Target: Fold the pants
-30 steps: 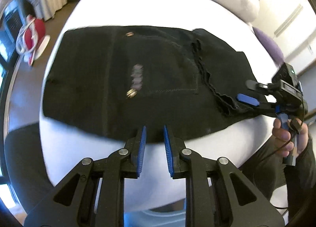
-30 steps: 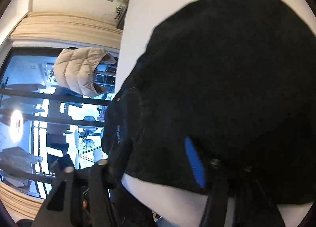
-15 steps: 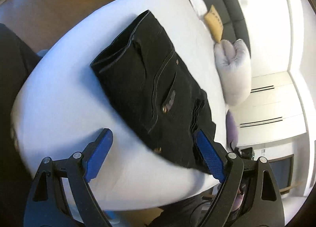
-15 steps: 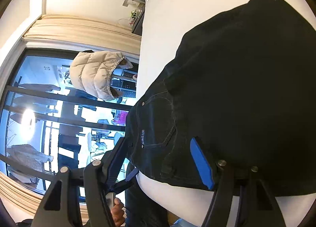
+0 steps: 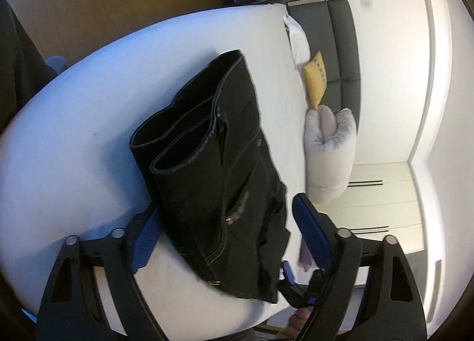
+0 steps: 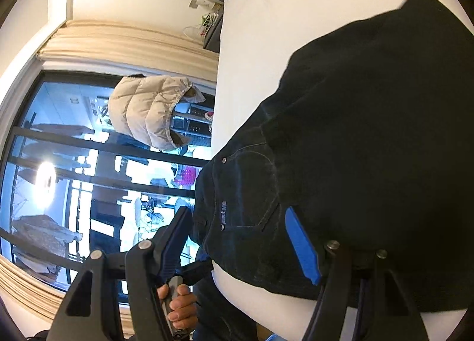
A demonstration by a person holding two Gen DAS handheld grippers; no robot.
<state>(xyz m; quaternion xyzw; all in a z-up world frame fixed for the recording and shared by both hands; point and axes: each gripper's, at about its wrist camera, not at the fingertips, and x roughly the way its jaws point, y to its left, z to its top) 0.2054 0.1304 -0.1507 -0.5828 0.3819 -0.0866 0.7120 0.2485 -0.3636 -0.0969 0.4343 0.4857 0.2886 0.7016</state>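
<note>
**Folded black pants on the bed, both grippers spread around the bundle**

The black pants (image 5: 225, 181) lie on the white bed (image 5: 124, 80) as a compact, already doubled-over bundle near the near edge of the mattress. In the left wrist view the left gripper (image 5: 225, 231) stands wide, its two blue pads flanking the near part of the bundle, one on each side, with the cloth between them but no squeeze visible. In the right wrist view the right gripper (image 6: 246, 243) is also spread wide: its right pad lies over the dark cloth near the pocket, its left finger hangs off the bed edge, and nothing is pinched.

My reading is that the folding is far along: the legs are stacked, so what remains is either one more fold to shorten the bundle or a final squaring and release. A further fold would call for closing both grippers on the near end and carrying it over toward the far end; squaring would only need light pushes on the sides.

The bundle's long axis runs from the near edge of the bed away toward the far side, leaning slightly left in the left wrist view. The two open leg cuffs, stacked one on the other, face left and far; the pocket and rivets sit at the near end, close to the grippers. A yellow cushion (image 5: 315, 81) and a rolled grey pillow (image 5: 330, 157) lie well apart, on the right.
</note>
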